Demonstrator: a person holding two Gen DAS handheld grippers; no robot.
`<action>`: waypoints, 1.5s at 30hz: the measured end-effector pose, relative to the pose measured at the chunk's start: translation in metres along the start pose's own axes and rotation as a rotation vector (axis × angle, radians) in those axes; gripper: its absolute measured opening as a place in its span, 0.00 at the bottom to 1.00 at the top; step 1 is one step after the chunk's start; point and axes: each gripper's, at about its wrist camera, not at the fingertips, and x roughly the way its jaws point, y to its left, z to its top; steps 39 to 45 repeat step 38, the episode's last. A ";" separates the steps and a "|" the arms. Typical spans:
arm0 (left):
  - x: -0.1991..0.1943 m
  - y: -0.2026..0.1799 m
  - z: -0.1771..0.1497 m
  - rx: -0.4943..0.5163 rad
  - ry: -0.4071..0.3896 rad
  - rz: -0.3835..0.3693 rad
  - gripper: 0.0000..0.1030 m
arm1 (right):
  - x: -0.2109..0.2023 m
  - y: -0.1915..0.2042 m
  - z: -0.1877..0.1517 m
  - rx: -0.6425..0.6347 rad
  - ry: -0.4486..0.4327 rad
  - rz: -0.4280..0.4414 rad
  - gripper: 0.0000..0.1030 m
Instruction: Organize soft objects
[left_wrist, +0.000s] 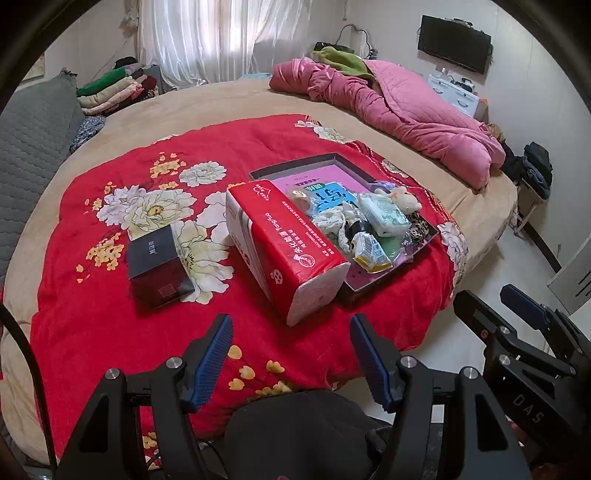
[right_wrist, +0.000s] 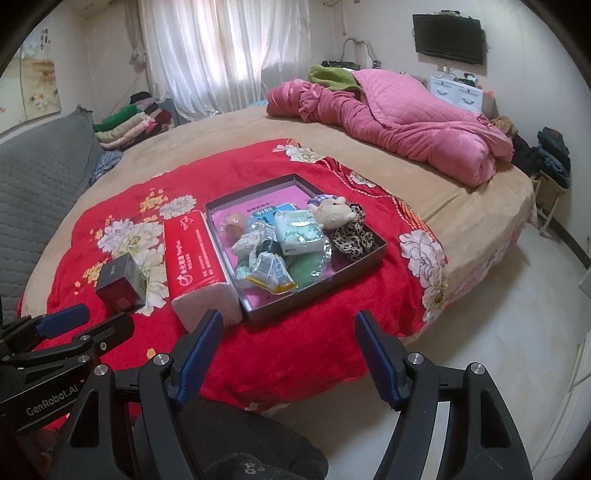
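Right wrist view: shallow dark rectangular tray w/ pink liner (right_wrist: 373, 251) sits on red floral quilted blanket (right_wrist: 317, 332), near the bed's front edge. Tray holds the soft items in a loose heap: small cream plush toy (right_wrist: 334, 214), leopard-print fabric piece (right_wrist: 352, 236) at tray's right side, pale green tissue pack (right_wrist: 301, 232), green cloth (right_wrist: 308, 271), yellow-edged snack wrapper (right_wrist: 271, 277), crumpled white lace fabric (right_wrist: 245, 243). Contents overlap; lower layers partly hidden.

Red-and-white wrapped tissue brick (right_wrist: 195, 258) lies touching tray's left wall. Small dark red-and-black box (right_wrist: 120, 284) stands left of it, apart.

Right gripper (right_wrist: 286, 354): blue-padded fingers spread wide, nothing betw. them, held above blanket edge short of tray. Left gripper (left_wrist: 291, 356): fingers also parted, empty, pointing at near end of tissue brick, not touching.

Beyond: tan round bed cover (right_wrist: 229, 136) under blanket; pink quilted duvet (right_wrist: 406, 118) bunched at far right; grey quilted headboard (right_wrist: 40, 173) at left; folded clothes stack (right_wrist: 129, 127) by white curtains (right_wrist: 221, 51); wall-mounted black TV (right_wrist: 448, 38) upper right.
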 end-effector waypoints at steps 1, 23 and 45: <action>0.000 0.000 0.000 0.000 0.000 0.002 0.63 | 0.000 0.000 0.000 0.001 0.001 0.002 0.73; 0.002 0.001 -0.002 -0.003 0.009 0.006 0.63 | -0.001 -0.001 0.000 0.001 0.006 0.000 0.73; 0.012 0.023 -0.012 -0.035 0.018 -0.015 0.63 | -0.005 0.025 0.006 -0.073 -0.053 0.004 0.73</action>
